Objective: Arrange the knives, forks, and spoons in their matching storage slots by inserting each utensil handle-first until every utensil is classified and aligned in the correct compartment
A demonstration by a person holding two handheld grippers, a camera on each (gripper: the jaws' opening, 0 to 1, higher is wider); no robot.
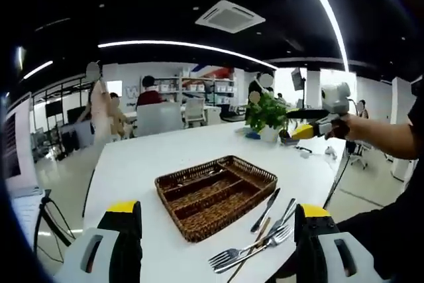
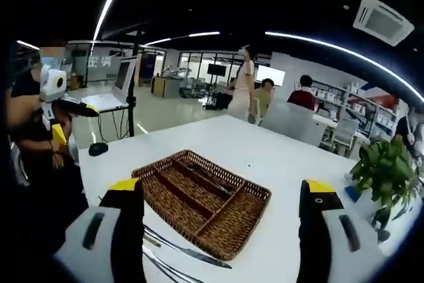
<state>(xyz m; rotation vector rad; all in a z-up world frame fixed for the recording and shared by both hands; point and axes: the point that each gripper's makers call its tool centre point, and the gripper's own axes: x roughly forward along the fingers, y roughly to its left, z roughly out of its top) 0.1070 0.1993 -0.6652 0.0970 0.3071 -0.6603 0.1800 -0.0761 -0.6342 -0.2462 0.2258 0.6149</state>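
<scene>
Yellow-tipped jaws of the left gripper (image 1: 215,220) stand wide apart and hold nothing, above the white table (image 1: 199,144). Between them sits the wicker tray (image 1: 215,193), with knives and forks (image 1: 255,240) lying loose just beside it. Equally wide and empty, the right gripper (image 2: 225,197) frames the same tray (image 2: 202,200); a knife (image 2: 189,250) lies at its near edge.

Open-plan office around a white bench (image 1: 199,154).
Above the bench hang a dark ceiling, long light strips (image 1: 185,46) and an air vent (image 1: 230,16). A potted plant (image 1: 267,114) stands at its far end; beyond are chairs (image 1: 194,111), shelves (image 1: 199,91), seated people (image 2: 303,94) and glass partitions (image 2: 192,64).
</scene>
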